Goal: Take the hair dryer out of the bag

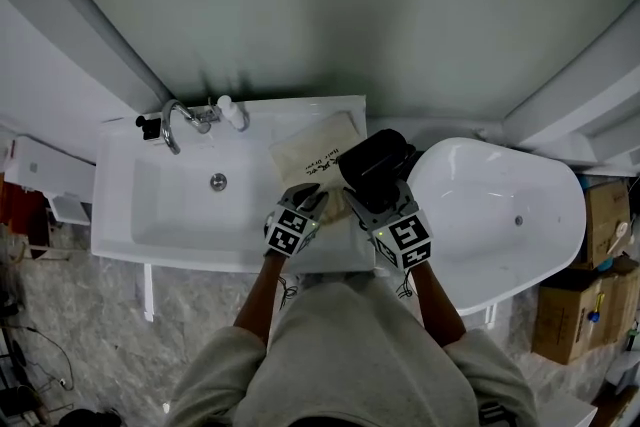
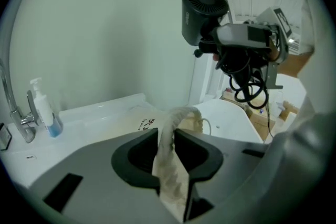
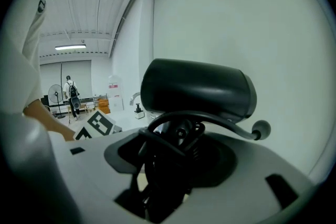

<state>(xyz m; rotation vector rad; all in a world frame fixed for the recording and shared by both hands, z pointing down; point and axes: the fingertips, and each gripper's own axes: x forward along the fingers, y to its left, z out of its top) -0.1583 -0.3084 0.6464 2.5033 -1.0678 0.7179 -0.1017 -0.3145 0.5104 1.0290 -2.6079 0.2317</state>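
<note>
The right gripper (image 3: 173, 152) has its jaws set fairly wide, clamped on the folded handle and looped cord of the hair dryer (image 3: 197, 89). It is matte black with a stubby rounded barrel and a grilled back end, and is lifted clear of the bag (image 1: 315, 150). The left gripper (image 2: 169, 136) has narrow jaws that pinch a ridge of the beige cloth. The bag lies flat on the white sink counter (image 1: 130, 185), beside a bathtub (image 1: 500, 215).

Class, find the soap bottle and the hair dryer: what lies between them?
The beige bag lies between the soap bottle and the hair dryer; the head view shows it most clearly.
</note>
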